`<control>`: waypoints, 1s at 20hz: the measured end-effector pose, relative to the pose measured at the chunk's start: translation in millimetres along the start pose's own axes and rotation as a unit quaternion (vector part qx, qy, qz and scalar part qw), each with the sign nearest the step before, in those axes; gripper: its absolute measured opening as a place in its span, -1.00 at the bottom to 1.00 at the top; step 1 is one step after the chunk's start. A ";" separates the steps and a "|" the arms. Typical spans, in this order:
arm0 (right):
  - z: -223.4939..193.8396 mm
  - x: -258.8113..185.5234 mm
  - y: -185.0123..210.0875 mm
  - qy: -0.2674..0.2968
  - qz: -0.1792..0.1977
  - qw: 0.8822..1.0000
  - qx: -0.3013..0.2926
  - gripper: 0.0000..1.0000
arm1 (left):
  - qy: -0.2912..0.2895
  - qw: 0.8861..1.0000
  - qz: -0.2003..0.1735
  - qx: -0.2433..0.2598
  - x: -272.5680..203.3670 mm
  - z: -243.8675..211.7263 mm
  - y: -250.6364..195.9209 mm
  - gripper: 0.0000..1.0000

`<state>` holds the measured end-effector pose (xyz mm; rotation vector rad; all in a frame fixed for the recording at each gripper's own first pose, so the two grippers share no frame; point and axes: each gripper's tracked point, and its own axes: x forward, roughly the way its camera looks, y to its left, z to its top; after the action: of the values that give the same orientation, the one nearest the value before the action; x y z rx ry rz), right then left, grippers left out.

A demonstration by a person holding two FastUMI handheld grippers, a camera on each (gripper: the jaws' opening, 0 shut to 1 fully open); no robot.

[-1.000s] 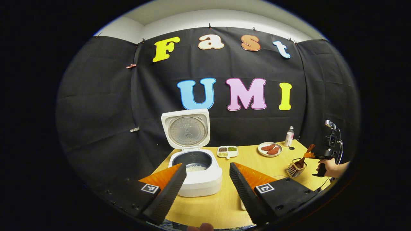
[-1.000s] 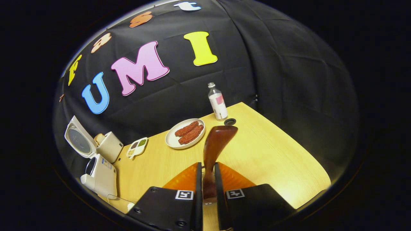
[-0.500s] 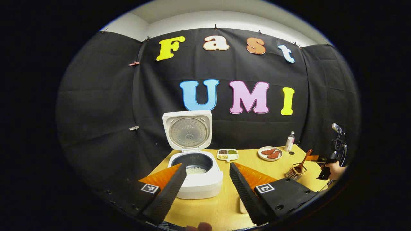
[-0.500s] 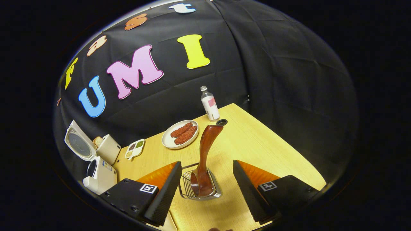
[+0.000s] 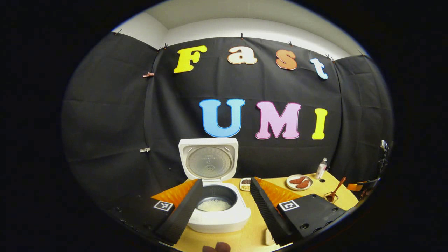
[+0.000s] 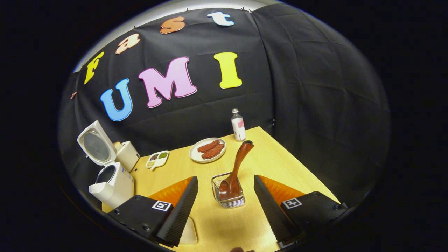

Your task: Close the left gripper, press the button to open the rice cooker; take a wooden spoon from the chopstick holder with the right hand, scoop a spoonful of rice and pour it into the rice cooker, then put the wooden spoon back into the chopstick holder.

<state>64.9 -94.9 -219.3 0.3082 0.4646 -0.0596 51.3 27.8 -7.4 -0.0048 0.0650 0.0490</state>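
One rice cooker (image 6: 111, 182), one wooden spoon (image 6: 235, 171), one chopstick holder (image 6: 229, 200), one plate (image 6: 196, 155), one bottle (image 6: 238, 125), one divided dish (image 6: 157, 159)

- Divided snack tray (image 5: 245, 183): in the left gripper view, its right part is hidden behind a gripper finger (image 5: 263, 206); contents too small to identify.
- Chopstick holder (image 5: 331, 198): cut off by the gripper body at far right.
- Toaster (image 6: 126, 155): partly hidden behind the rice cooker (image 6: 111, 182) lid in the right gripper view.
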 end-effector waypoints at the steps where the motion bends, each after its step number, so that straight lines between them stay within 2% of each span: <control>1: 2.4 -5.7 3.2 -0.003 0.002 1.000 -0.005 0.97 | -0.004 1.000 0.002 0.000 7.4 5.3 3.8 0.87; 5: 9.2 -32.7 15.6 -0.013 0.006 1.000 -0.023 0.97 | -0.025 1.000 0.000 -0.004 42.2 25.2 12.5 0.87; 13: 2.7 -71.6 34.4 -0.017 0.009 0.998 -0.066 0.97 | -0.061 0.998 0.008 0.026 118.6 70.4 30.7 0.87; 20: -3.9 -97.2 31.4 -0.021 -0.012 0.997 -0.079 0.97 | -0.052 0.998 0.045 -0.011 186.3 79.8 58.5 0.87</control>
<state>-19.6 -65.1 -170.2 0.1461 0.4288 -0.0523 239.2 95.8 59.9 -0.0222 -0.0386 0.1406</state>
